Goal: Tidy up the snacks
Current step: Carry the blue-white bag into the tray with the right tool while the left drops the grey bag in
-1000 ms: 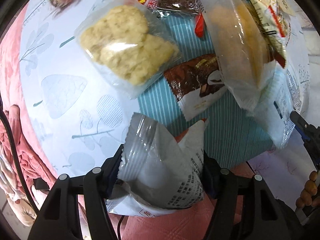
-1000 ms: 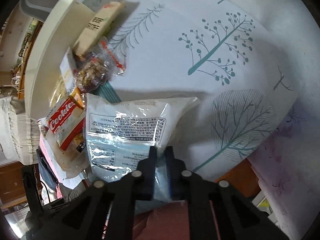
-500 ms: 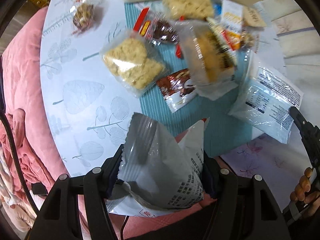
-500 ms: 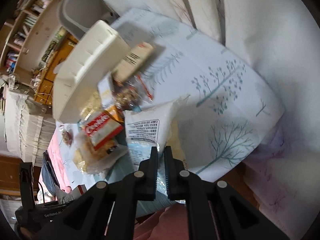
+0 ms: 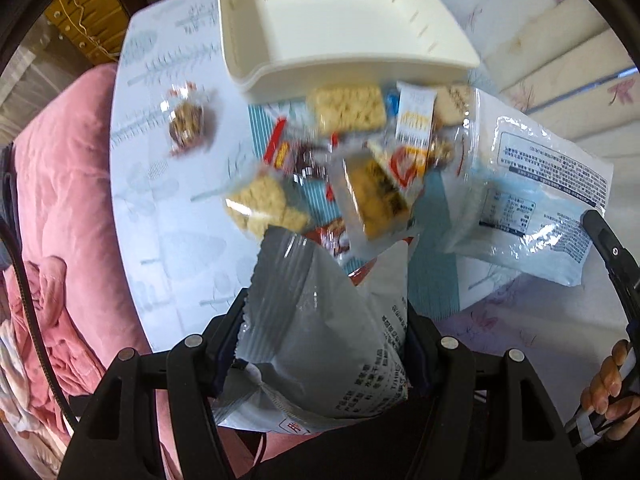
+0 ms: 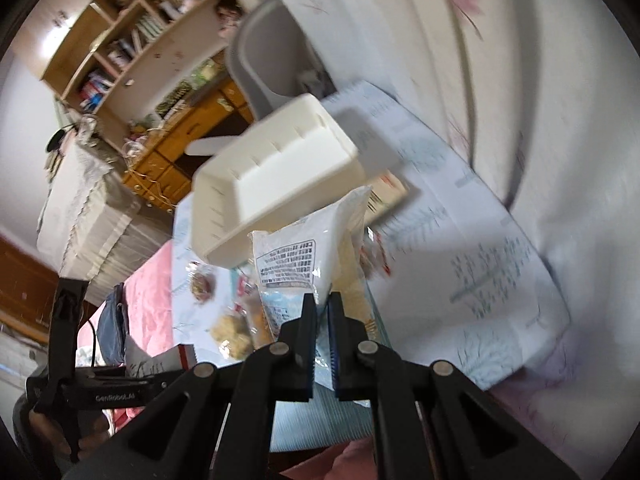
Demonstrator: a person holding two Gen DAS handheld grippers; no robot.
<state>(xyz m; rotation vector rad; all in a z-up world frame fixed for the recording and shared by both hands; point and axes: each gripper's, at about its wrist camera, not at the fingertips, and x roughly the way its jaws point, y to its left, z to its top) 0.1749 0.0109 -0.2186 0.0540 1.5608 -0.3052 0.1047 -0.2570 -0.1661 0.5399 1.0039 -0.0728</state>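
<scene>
Left gripper (image 5: 324,340): black two-finger tongs spread fairly wide, the jaws pressing both sides of a puffy grey foil snack bag (image 5: 320,328) with a crimped top seam and printed text; the bag fills the gap between the fingers and is lifted above the near edge of the table (image 5: 168,248).

Right gripper (image 6: 322,320): tongs drawn to a narrow slit, pinching the lower edge of a flat, glossy white-and-pale-blue packet (image 6: 304,256) with a boxed block of print. In the left wrist view the same packet (image 5: 532,208) hangs over the table's right edge.

Table: a rounded top under a smooth white cloth printed with pale teal trees, with a teal striped mat (image 5: 432,280) in the middle.

White plastic bin (image 5: 340,24): rectangular, matte, with slotted walls, at the far edge of the table; its inside shows bare.

Loose snacks lie between the bin and the held bag. They comprise a clear-wrapped pale crumbly cracker pack (image 5: 264,204), a rectangular rice-crisp bar (image 5: 348,110), a clear pack with a yellow cake slice (image 5: 376,196), and a small nut cluster in clear film (image 5: 186,128) apart near the left edge. Several are motion-blurred.
</scene>
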